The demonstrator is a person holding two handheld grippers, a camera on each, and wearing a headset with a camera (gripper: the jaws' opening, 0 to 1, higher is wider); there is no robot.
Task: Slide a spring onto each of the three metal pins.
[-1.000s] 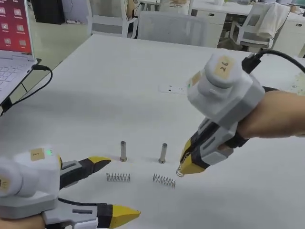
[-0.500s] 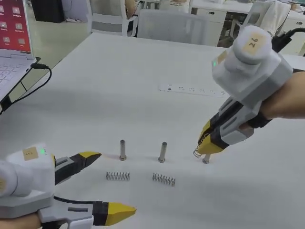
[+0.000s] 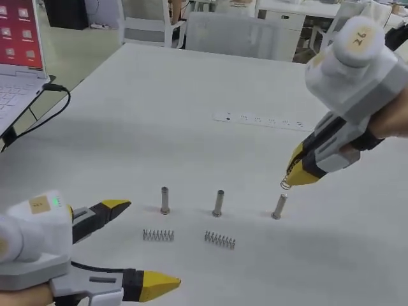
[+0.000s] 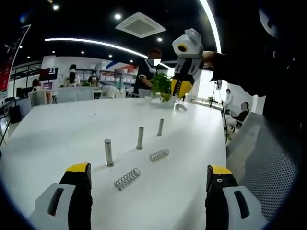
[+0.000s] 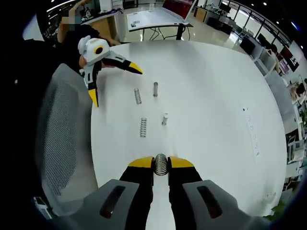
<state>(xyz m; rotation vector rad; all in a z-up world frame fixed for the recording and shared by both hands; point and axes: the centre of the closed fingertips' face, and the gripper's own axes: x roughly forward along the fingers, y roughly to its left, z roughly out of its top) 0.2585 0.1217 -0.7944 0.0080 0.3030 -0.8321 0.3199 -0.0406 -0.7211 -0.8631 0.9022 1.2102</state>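
Spring (image 5: 160, 164) sits clamped in jaws of the right gripper (image 3: 294, 180), tagged "26", near a pin (image 3: 278, 206); left gripper (image 3: 145, 243) jaws gape.

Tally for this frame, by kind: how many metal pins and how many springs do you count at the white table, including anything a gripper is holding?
Silver cylindrical metal pins: 3
Silver coiled wire springs: 3, two lying on the white table, one held in the right gripper
Total: 6
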